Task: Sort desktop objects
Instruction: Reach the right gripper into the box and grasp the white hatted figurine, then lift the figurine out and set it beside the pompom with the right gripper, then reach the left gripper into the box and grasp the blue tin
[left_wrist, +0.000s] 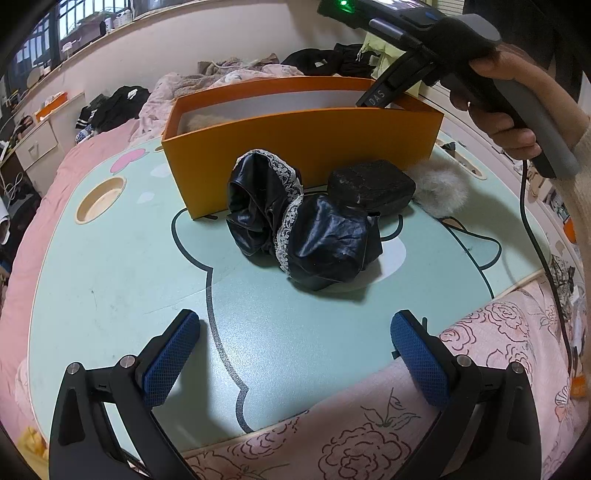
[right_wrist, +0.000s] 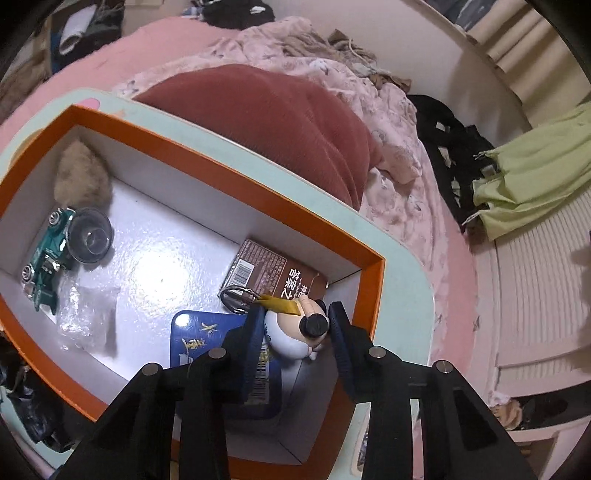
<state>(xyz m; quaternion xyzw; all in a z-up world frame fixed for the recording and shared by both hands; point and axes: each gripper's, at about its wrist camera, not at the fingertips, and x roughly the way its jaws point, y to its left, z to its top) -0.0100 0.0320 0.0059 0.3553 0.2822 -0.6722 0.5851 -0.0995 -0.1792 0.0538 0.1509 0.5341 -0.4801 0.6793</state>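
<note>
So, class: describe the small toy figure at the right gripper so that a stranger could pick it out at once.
Find the orange box with the white floor. In its near right corner, above a blue packet and beside a brown carton, the right gripper has the toy figure between its fingers. It alone is rounded, cream and white, with a black knob, a yellow strap and a metal key ring.

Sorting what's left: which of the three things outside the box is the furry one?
The grey pompom, rightmost, behind the black pouch; the satin cloth is shiny.
</note>
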